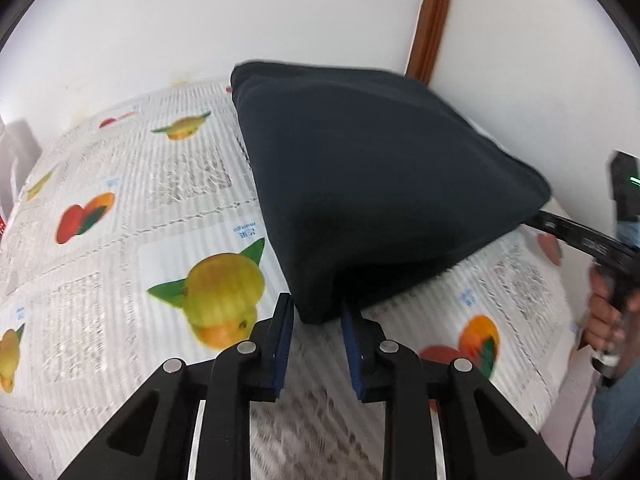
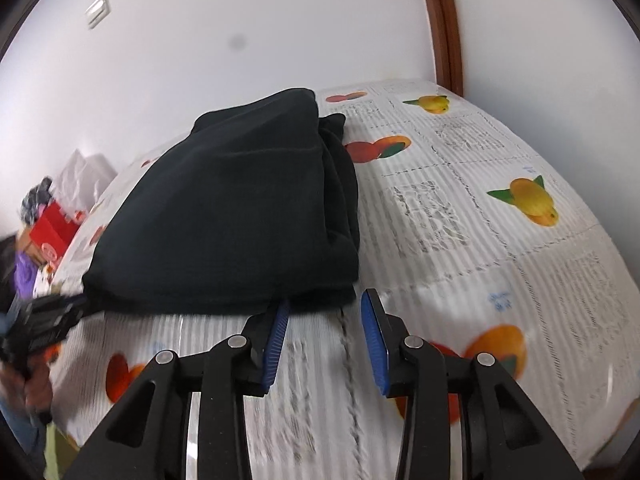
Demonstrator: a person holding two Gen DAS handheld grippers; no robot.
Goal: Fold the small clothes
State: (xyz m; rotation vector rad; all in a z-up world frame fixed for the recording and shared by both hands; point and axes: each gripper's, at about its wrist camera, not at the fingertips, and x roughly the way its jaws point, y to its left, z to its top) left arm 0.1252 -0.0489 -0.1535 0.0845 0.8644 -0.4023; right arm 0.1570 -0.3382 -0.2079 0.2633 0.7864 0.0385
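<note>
The soft, limp dark garment [image 1: 384, 184] bunches easily; its near corner sits between the left gripper [image 1: 316, 316]'s fingers, though whether they pinch it cannot be told. The right gripper [image 2: 326, 312] gapes empty just before the hem, a good hold.

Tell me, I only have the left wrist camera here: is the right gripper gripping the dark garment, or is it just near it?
Observer: Just near it. In the right wrist view the right gripper is open. Only tablecloth shows between its jaws, and the dark garment lies just ahead.
Operator: Does the fold look tidy on that side?
Observer: Mostly. Stacked layers show along the garment's right edge, and a lower layer sticks out at the far end.
</note>
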